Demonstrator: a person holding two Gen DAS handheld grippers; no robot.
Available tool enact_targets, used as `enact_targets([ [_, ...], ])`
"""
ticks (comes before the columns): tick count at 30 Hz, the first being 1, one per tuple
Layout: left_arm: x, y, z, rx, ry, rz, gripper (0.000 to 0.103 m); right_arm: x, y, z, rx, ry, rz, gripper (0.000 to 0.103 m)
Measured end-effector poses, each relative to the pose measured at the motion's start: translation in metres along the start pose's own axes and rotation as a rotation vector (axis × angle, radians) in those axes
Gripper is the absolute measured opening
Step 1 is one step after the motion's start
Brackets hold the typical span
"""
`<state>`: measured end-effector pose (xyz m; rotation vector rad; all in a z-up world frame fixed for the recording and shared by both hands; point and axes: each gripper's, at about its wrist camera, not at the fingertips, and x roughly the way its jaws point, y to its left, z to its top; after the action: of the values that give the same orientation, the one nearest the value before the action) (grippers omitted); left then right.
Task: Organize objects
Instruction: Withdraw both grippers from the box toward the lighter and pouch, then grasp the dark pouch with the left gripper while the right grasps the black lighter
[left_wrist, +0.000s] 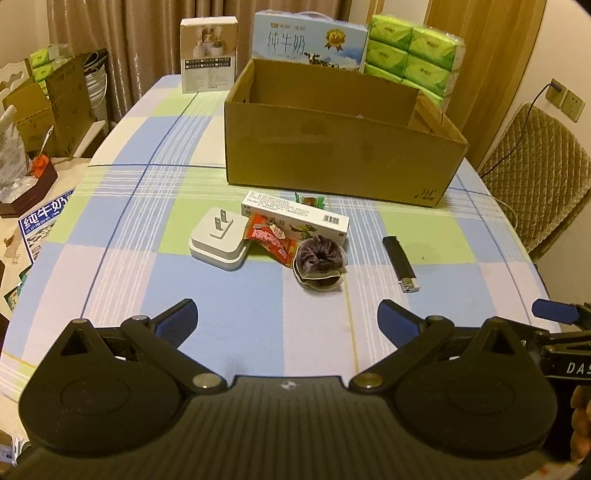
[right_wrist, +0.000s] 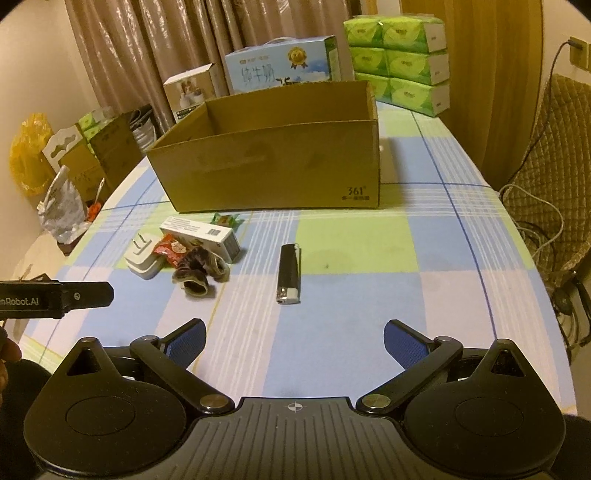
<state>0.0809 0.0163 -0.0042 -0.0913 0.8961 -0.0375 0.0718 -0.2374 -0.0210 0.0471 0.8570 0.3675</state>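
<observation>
On the checked table (left_wrist: 155, 280), left to right: white plug adapter (left_wrist: 218, 239), red snack packet (left_wrist: 271, 238), purple scrunchie (left_wrist: 320, 260), black lighter (left_wrist: 400, 264), all short of the cardboard box (left_wrist: 332, 155). Left hand-held gripper (left_wrist: 286, 323) spread wide, empty, cluster ahead. Right hand-held gripper (right_wrist: 293, 341) likewise wide, empty, lighter just ahead.

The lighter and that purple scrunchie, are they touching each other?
Apart. In the right wrist view, a strip of bare tablecloth separates the lighter from the scrunchie; the left wrist view shows the same gap.

Matt brown cardboard box (left_wrist: 332, 151); before it, velvety scrunchie (left_wrist: 320, 258), glossy black lighter (right_wrist: 289, 271) with shiny metal cap, on woven checked tablecloth (right_wrist: 369, 288).
</observation>
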Motion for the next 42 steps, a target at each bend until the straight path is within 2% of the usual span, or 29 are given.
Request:
enact_targets([
  [8, 0.039, -0.001, 0.008, 0.023, 0.007, -0.006, 0.101, 0.042, -0.008, 0.007, -0.029, 0.029, 0.002, 0.079],
  [11, 0.055, -0.001, 0.011, 0.032, 0.013, -0.014, 0.096, 0.057, -0.012, 0.010, -0.038, 0.042, 0.004, 0.072],
  [17, 0.086, -0.008, 0.020, 0.047, 0.025, -0.054, 0.089, 0.081, -0.016, 0.017, -0.050, 0.050, 0.012, 0.065],
  [29, 0.141, -0.018, 0.031, 0.025, 0.087, -0.081, 0.059, 0.107, -0.013, 0.021, -0.094, 0.056, 0.040, 0.063],
  [31, 0.146, -0.019, 0.031, 0.032, 0.094, -0.090, 0.043, 0.112, -0.010, 0.022, -0.106, 0.057, 0.040, 0.061],
  [34, 0.145, -0.020, 0.031, 0.045, 0.097, -0.102, 0.027, 0.119, -0.006, 0.024, -0.122, 0.057, 0.041, 0.053],
  [36, 0.142, -0.018, 0.032, 0.045, 0.091, -0.105, 0.020, 0.124, -0.002, 0.026, -0.139, 0.054, 0.035, 0.050],
  [42, 0.129, -0.013, 0.027, 0.035, 0.079, -0.126, 0.017, 0.141, 0.011, 0.027, -0.194, 0.057, -0.011, 0.037],
])
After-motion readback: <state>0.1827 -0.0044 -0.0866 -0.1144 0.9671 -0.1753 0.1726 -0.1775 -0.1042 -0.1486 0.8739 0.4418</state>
